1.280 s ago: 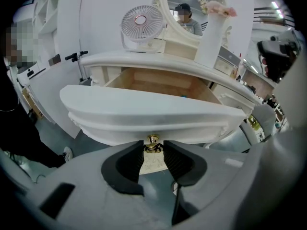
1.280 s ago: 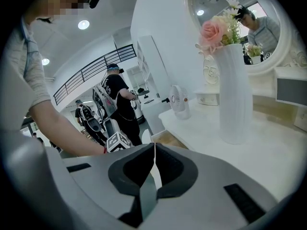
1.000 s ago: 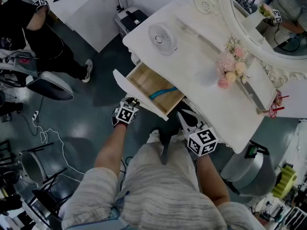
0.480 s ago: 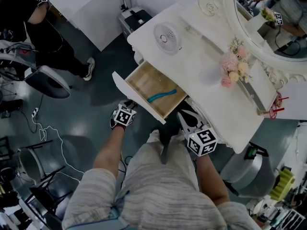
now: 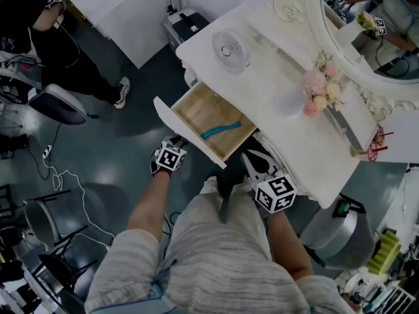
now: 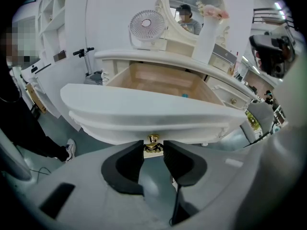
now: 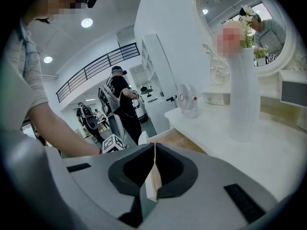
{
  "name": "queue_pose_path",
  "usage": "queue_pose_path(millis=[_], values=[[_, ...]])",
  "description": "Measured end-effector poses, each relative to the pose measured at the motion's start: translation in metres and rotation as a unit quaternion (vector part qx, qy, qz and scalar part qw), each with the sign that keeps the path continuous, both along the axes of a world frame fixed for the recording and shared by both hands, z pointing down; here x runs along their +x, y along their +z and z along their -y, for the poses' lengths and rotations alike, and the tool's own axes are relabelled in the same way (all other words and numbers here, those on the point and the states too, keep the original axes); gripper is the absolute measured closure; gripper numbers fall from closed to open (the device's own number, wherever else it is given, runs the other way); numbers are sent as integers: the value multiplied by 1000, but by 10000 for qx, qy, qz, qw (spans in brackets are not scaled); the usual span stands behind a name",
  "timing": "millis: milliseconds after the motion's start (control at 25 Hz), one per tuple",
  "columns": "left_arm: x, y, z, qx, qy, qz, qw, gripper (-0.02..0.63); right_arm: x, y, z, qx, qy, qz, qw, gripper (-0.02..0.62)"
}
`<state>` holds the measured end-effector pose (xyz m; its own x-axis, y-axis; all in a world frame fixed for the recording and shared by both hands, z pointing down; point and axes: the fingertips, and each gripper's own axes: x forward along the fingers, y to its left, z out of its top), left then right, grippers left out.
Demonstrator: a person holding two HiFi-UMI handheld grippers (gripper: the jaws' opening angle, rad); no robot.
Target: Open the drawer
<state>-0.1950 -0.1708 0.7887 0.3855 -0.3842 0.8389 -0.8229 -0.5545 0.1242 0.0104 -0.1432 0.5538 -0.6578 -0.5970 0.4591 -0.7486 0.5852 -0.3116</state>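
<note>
The white dressing table's drawer point(image 5: 196, 110) stands pulled out, its wooden inside showing with a blue object point(image 5: 220, 131) lying in it. My left gripper point(image 5: 179, 141) is at the middle of the drawer's curved white front point(image 6: 144, 109). Its black pads are shut on the small gold knob point(image 6: 153, 140) under the front's lip. My right gripper point(image 5: 253, 159) hangs beside the drawer's right end, near the table edge. In the right gripper view its pads meet with nothing held point(image 7: 154, 169).
On the tabletop point(image 5: 288, 136) stand a small white fan point(image 5: 229, 50) and a white vase of pink flowers point(image 5: 317, 90), with an oval mirror point(image 5: 373, 25) behind. A person in black point(image 5: 52, 44), a chair point(image 5: 55, 103) and floor cables point(image 5: 65, 188) are to the left.
The drawer has slid further out, so the blue object now shows in full. My left gripper came back with the knob. The right gripper has stayed put.
</note>
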Motion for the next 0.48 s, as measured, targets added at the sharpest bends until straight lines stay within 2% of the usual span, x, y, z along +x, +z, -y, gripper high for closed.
queue_pose_path(millis=[200, 320, 480], values=[[1, -2, 1, -31, -152, -86, 9998, 471, 3, -1, -1, -4, 36, -12, 10000, 586], [-2, 3, -7, -328, -435, -158, 9984, 469, 4, -2, -2, 10, 42, -13, 10000, 584], [-3, 5, -19, -403, -415, -59, 9983, 466, 5, -5, -3, 40, 42, -10, 10000, 586]])
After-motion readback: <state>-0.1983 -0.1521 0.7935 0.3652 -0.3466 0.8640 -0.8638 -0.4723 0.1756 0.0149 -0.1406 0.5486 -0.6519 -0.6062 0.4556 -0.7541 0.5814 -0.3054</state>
